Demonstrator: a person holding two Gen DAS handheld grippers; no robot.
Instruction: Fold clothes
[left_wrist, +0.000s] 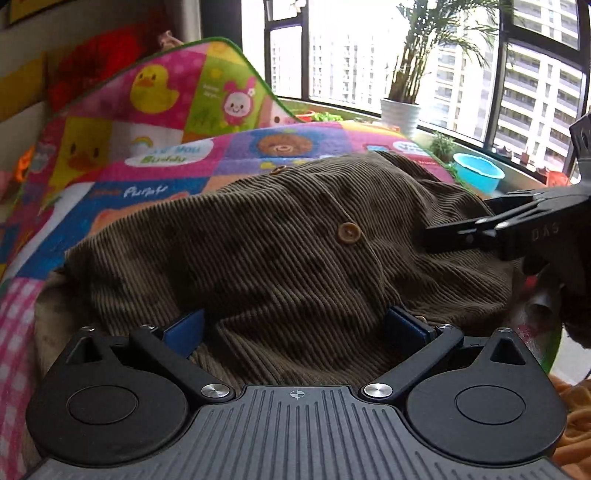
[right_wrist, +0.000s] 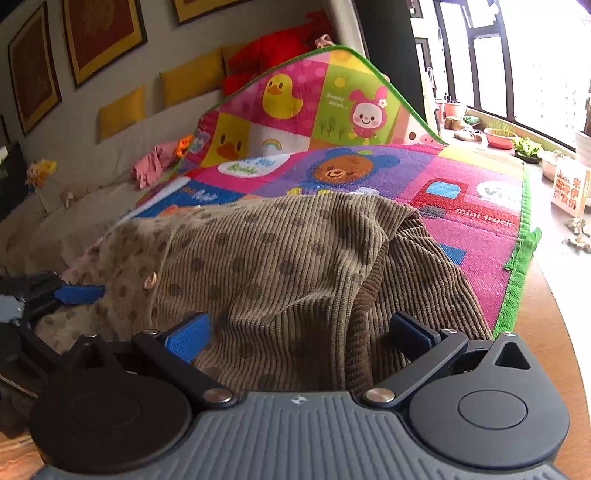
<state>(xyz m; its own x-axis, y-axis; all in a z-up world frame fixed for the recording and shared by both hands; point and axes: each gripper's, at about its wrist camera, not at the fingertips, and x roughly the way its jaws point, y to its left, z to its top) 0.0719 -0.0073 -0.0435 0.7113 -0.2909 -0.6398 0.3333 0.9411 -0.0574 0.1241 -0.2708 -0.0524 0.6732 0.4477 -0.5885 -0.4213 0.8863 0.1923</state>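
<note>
Play mat (right_wrist: 476, 192) of plush, brightly printed squares with green edging, spread over a wooden floor (right_wrist: 554, 295) and curled upward at its far end; printed duck (right_wrist: 280, 96), pink bunny (right_wrist: 365, 114) and brown bear (right_wrist: 332, 170) on separate patches. Behind, at far left, pale sofa (right_wrist: 74, 206) with yellow cushions (right_wrist: 122, 110) and a red plush heap (right_wrist: 273, 48) below framed pictures (right_wrist: 99, 33) on the wall. At far right, tall dark-framed windows (left_wrist: 495, 74) facing high-rise blocks, with a white ribbed pot (left_wrist: 400, 116) holding a palm (left_wrist: 432, 40) and a turquoise basin (left_wrist: 478, 171) on the sill. In the near centre of the mat, brown corduroy garment (left_wrist: 280, 258), ribbed in fine parallel wales, faintly dotted, fastened with round tan buttons (left_wrist: 349, 233), lying crumpled in soft mounds with one edge turned over to a darker fold on the right. Left gripper (left_wrist: 293, 325), black with blue pads (left_wrist: 184, 330), jaws spread wide, cloth bunched between and against both pads but not pinched. Right gripper (right_wrist: 303, 332), same build, jaws likewise wide apart, straddling the darker fold at the garment's near right edge, nothing clamped. Right gripper seen side-on from the left wrist view at the right, fingers over the cloth.
</note>
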